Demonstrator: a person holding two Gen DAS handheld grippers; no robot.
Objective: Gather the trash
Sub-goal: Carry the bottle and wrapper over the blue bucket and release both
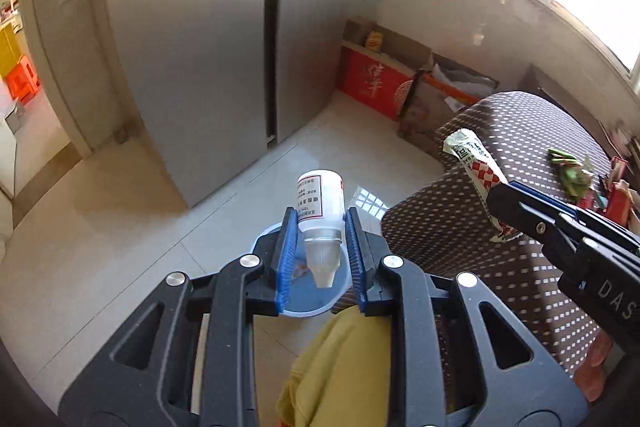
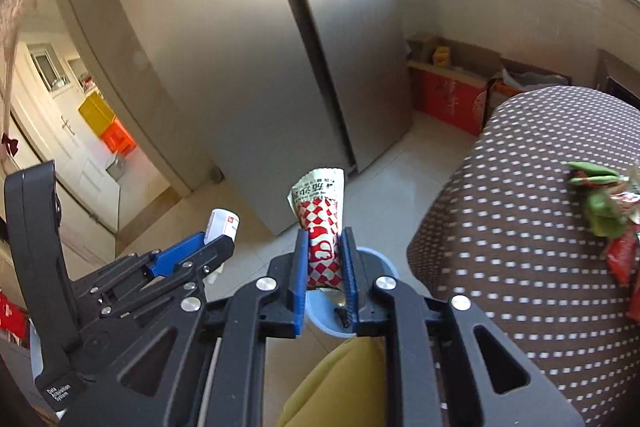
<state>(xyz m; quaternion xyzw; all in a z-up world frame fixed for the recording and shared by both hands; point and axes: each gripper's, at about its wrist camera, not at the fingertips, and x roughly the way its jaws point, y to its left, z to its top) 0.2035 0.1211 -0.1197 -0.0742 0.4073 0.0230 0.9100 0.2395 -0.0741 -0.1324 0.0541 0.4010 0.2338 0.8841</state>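
Directly beneath both tools sits one pale blue bin (image 1: 312, 307) on the floor, its mouth showing between the pads in each wrist view; I judge the coming drop turns on that, with neither hand clearly nearer. The left tool (image 1: 320, 251) is clamped on one white bottle (image 1: 321, 203), long axis pointing away, nozzle toward the camera; the right tool (image 2: 324, 263) is clamped on one red-checked wrapper (image 2: 322, 227), standing lengthwise. Farther off, on the dotted tabletop (image 2: 520, 219), lies a heap of wrappers (image 2: 604, 211), too tangled to count.
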